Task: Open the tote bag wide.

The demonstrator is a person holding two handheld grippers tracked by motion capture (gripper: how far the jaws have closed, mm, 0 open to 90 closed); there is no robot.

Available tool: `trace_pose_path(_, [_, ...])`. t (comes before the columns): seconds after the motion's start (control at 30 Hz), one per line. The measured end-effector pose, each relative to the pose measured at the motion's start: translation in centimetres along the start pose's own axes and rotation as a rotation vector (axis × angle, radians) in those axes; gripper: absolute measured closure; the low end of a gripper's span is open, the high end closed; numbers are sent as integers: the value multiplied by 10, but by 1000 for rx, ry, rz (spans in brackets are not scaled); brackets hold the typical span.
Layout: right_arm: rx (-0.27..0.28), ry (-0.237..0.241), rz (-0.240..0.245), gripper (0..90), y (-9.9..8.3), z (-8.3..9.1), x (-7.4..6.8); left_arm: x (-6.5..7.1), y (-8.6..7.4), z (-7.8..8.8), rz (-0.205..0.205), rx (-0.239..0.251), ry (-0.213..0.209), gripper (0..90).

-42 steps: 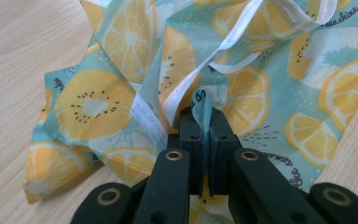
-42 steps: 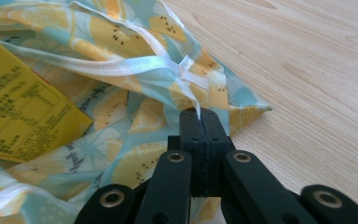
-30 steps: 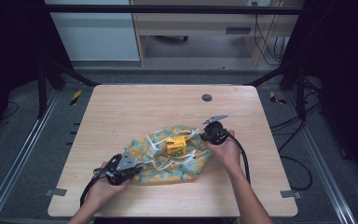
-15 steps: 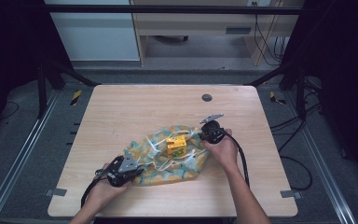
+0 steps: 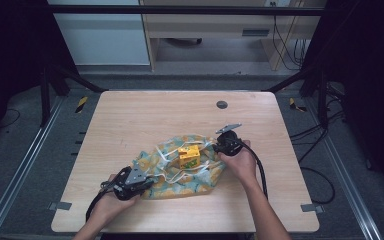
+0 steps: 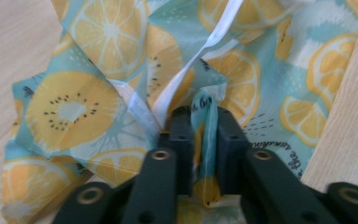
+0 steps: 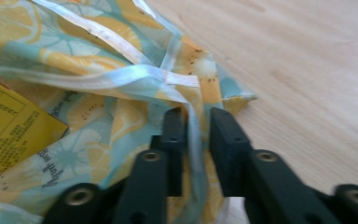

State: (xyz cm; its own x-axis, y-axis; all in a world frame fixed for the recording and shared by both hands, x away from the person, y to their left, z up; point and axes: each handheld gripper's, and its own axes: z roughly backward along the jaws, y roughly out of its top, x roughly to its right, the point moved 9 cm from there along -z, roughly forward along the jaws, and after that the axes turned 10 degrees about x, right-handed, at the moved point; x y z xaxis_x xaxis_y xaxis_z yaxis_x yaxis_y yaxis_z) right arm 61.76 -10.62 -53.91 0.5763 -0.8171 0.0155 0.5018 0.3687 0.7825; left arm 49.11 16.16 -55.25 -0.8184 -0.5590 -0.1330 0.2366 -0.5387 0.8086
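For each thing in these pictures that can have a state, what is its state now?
Fruit-print cloth: rumpled, lying on the table, held at two edges.
Yellow box: closed, sitting on the cloth.
Left gripper: shut on a fold of the cloth.
Right gripper: jaws around the cloth's white-trimmed edge; grip unclear.

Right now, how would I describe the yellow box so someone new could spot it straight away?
Start at the wooden table, then find the crumpled fruit-print cloth on its near half, between the two hands. The box sits on the middle of that cloth: a small, bright yellow cube with printing, the one stiff, square-edged thing among soft folds and white ribbons.
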Motion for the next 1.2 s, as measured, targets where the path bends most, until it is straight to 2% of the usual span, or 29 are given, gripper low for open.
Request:
trace_pose_path(0.07, [18,-20,1,637,3,6,1,-1,4,5,-2,33,2,701])
trace_pose_path(0.17, [45,-52,10,520,9,17,3,-3,10,13,20,71,8,610])
trace_pose_path(0.23, [79,-47,-6,471,15,25,2,-2,13,17,22,94,5,562])
trace_pose_path(0.3, [101,-44,-2,405,20,33,-1,1,16,22,19,114,0,520])
trace_pose_path(0.4, [133,-29,-1,356,28,47,-7,2,21,28,24,139,3,467])
trace_pose_path(0.57, [171,-26,7,327,33,68,-15,3,24,40,35,154,-11,423])
trace_pose_path(0.77, [190,-18,16,322,27,87,-21,2,24,53,55,169,-25,396])
trace_pose_path(0.87, [202,-10,25,321,22,95,-26,1,25,63,73,193,-19,387])
trace_pose_path(0.93, [209,-10,30,320,19,100,-28,-1,27,68,79,213,-9,387])
trace_pose_path(1.03, [222,0,19,320,12,106,-34,-10,38,75,96,246,32,394])
trace_pose_path(1.13, [219,14,23,316,2,108,-41,-20,49,73,114,257,57,409])
trace_pose_path(1.2, [216,21,30,314,-3,109,-47,-28,57,66,103,241,72,419])
